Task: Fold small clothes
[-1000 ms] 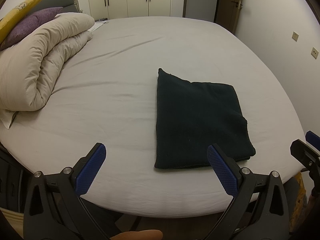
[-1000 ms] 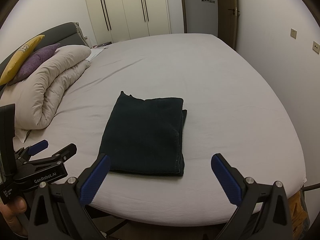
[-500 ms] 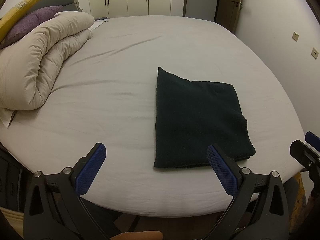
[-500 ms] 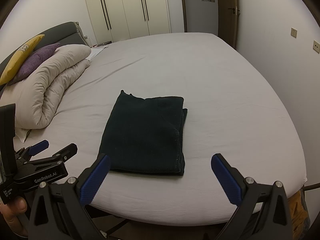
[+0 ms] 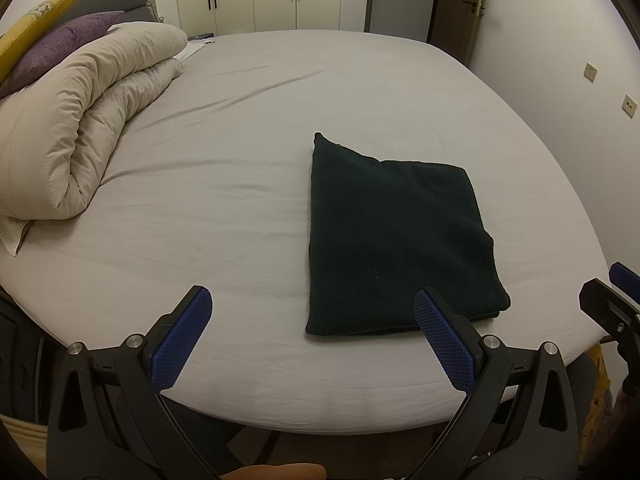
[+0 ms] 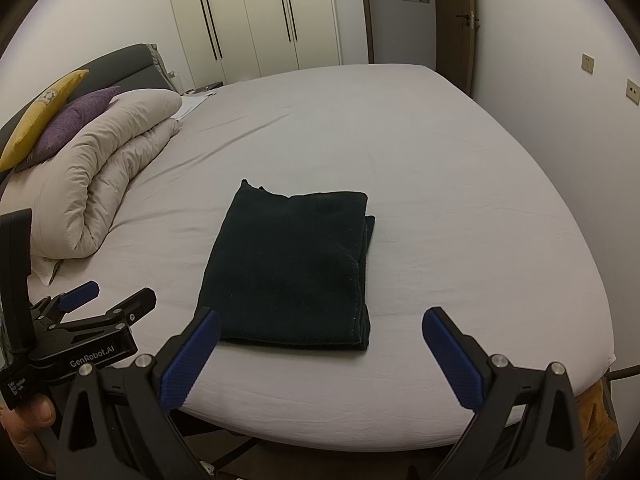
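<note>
Nearest, left gripper (image 5: 312,320) and right gripper (image 6: 320,330) are held off the bed's near edge, jaws spread, nothing pinched. Beyond them the dark garment (image 6: 290,266) is laid flat on the grey sheet (image 6: 460,220), already folded into a layered rectangle; folding is judged essentially done. Garment type cannot be told.

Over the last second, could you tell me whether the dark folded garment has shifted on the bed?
No. The dark folded garment lies in the same spot on the grey sheet, equally far from the rolled beige duvet in both views.
</note>
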`<state>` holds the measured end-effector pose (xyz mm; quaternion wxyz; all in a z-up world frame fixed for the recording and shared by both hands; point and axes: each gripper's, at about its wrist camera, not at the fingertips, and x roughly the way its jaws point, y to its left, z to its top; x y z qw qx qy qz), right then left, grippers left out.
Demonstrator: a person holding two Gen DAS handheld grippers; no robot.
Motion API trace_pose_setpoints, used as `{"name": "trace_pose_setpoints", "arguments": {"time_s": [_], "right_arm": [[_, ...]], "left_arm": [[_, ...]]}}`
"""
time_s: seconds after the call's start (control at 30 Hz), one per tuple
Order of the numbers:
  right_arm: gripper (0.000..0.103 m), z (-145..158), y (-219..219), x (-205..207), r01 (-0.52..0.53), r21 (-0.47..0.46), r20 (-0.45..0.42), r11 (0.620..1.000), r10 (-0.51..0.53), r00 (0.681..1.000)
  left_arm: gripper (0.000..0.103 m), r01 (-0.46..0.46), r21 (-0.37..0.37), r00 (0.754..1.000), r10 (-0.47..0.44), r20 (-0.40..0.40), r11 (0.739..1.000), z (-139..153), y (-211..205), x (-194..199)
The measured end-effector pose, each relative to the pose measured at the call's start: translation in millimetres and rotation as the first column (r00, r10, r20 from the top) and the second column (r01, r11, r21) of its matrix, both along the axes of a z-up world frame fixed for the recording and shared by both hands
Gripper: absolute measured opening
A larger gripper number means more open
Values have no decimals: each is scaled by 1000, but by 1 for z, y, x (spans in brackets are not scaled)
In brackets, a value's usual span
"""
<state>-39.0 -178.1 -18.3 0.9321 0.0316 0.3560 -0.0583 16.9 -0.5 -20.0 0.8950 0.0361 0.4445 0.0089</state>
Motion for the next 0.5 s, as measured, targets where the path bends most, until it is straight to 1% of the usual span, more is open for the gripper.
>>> {"name": "trace_pose_setpoints", "arguments": {"time_s": [0.5], "right_arm": [[103, -2, 0, -1, -1, 1, -3, 1000, 1, 1000]], "left_arm": [[103, 4, -5, 1000, -5, -14, 1000, -5, 0, 4]]}}
